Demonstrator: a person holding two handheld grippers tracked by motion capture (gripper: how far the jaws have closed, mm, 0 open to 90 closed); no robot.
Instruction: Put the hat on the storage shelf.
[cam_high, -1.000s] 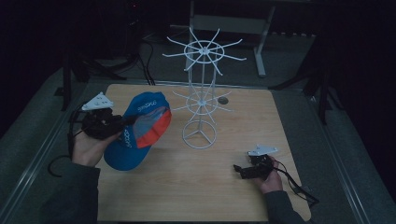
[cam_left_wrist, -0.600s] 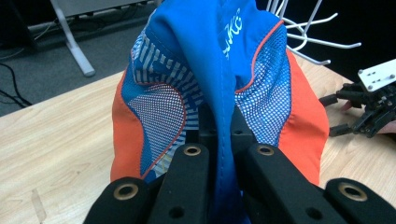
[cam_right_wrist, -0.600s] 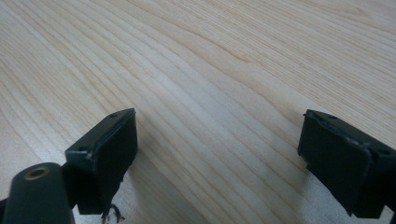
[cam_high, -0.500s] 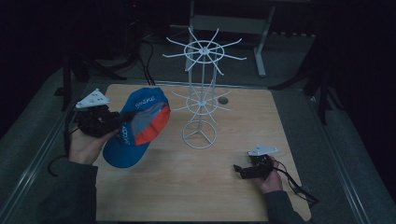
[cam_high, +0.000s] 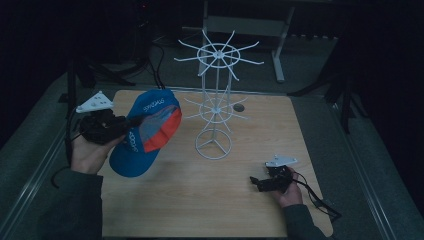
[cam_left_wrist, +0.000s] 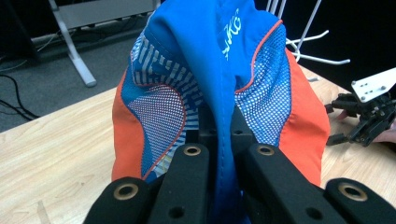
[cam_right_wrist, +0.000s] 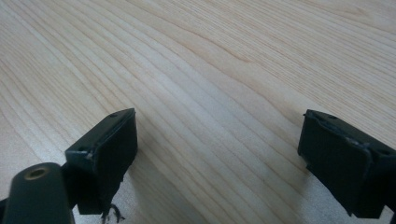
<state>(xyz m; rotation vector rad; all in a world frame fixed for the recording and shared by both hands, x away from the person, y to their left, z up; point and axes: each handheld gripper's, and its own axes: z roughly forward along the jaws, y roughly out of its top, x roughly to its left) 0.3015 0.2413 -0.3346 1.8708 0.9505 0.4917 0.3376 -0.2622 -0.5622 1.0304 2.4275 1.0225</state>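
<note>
A blue and orange mesh cap (cam_high: 147, 130) hangs in the air over the table's left side, pinched by my left gripper (cam_high: 131, 121). In the left gripper view the black jaws are shut on a blue fold of the cap (cam_left_wrist: 224, 93), with my left gripper (cam_left_wrist: 224, 135) at its lower middle. A white wire rack (cam_high: 216, 95) with two tiers of spokes stands at the table's middle, just right of the cap. My right gripper (cam_high: 255, 182) rests low on the wooden table (cam_high: 200, 200) at the front right, jaws wide open and empty (cam_right_wrist: 217, 154).
A small dark round hole (cam_high: 239, 107) sits in the tabletop behind the rack. Cables trail off the table's left and right edges. A grey metal frame (cam_high: 250, 25) stands on the floor beyond the table. The other hand's gripper (cam_left_wrist: 369, 116) appears far right in the left gripper view.
The left hand has lifted the cap slightly and turned it more upright toward the rack. The right gripper has stayed where it was.
</note>
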